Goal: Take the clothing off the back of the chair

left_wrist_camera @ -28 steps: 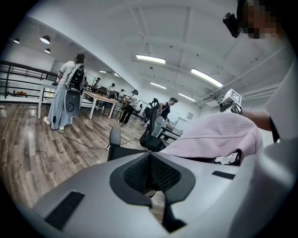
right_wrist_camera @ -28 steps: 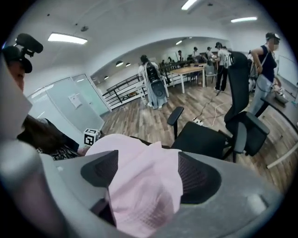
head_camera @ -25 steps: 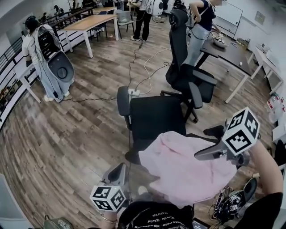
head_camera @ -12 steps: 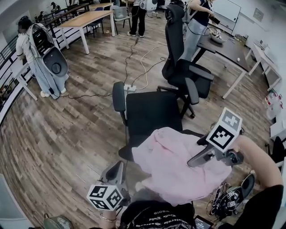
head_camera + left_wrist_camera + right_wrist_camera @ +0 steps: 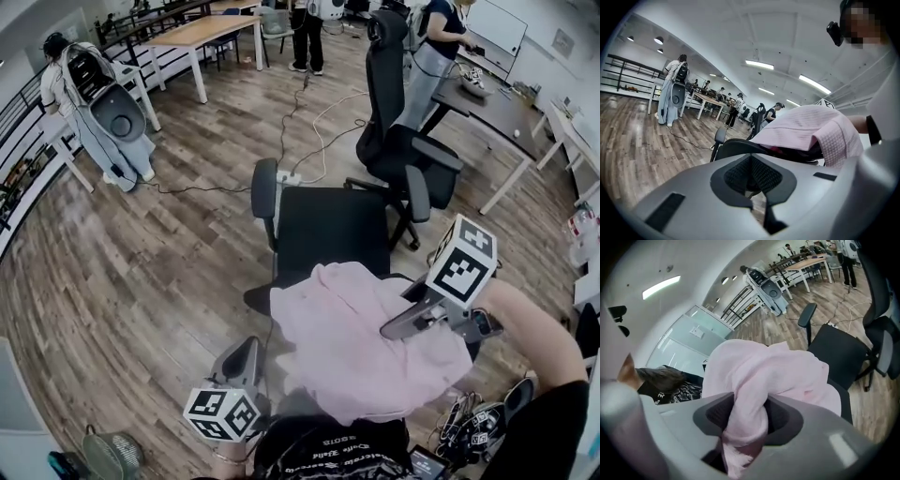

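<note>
A pink garment (image 5: 352,342) hangs over the back of a black office chair (image 5: 328,230), and the chair's back is hidden under it. My right gripper (image 5: 386,330) rests on the garment's right side. Its jaws have just been closing, and a bunched fold of the pink cloth (image 5: 745,394) is pinched between them, so the right gripper (image 5: 745,420) is shut on it. My left gripper (image 5: 246,356) is low at the chair's left, apart from the garment (image 5: 806,126). The left gripper (image 5: 752,180) looks shut with nothing in it.
A second black office chair (image 5: 403,141) stands behind the first one. Cables (image 5: 314,131) run over the wooden floor. A person with equipment (image 5: 94,94) is at the far left, tables (image 5: 202,33) at the back, a dark desk (image 5: 497,98) at the right, cabling (image 5: 483,422) near my feet.
My right gripper has come down and to the left onto the pink garment and closed on a fold of it. The left gripper has hardly shifted.
</note>
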Motion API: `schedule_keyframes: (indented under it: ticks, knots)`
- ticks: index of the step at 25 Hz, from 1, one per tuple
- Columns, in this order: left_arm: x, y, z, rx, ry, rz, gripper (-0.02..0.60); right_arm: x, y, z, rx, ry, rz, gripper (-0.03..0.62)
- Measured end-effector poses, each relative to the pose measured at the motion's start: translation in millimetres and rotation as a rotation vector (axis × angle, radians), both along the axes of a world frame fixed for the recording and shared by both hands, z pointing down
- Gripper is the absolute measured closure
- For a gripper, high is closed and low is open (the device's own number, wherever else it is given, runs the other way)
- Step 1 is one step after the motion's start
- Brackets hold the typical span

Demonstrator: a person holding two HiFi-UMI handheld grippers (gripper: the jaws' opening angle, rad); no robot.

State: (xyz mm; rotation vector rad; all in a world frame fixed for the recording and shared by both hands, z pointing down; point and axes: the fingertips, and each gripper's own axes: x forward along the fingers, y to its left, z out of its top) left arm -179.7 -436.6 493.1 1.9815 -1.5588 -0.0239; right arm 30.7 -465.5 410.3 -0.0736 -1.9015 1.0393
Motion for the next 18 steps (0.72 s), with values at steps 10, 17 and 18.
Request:
schedule_keyframes:
  ticks: [10, 17, 18]
  knots:
    - [10.2, 11.1, -6.4, 0.002, -0.03, -0.011, 0.572, -9.8, -3.0, -23.7, 0.122, -0.131, 0.039, 0.499]
    - [18.5, 24.5, -10.0, 0.009, -0.07, -0.024, 0.572, -10.3, 12.8, -61.6, 0.181, -0.322, 0.06, 0.507]
    - [19.5, 26.7, -10.7, 0.009, -0.07, -0.026, 0.572, -10.3, 16.4, -67.6, 0.194, -0.35, 0.065, 0.507]
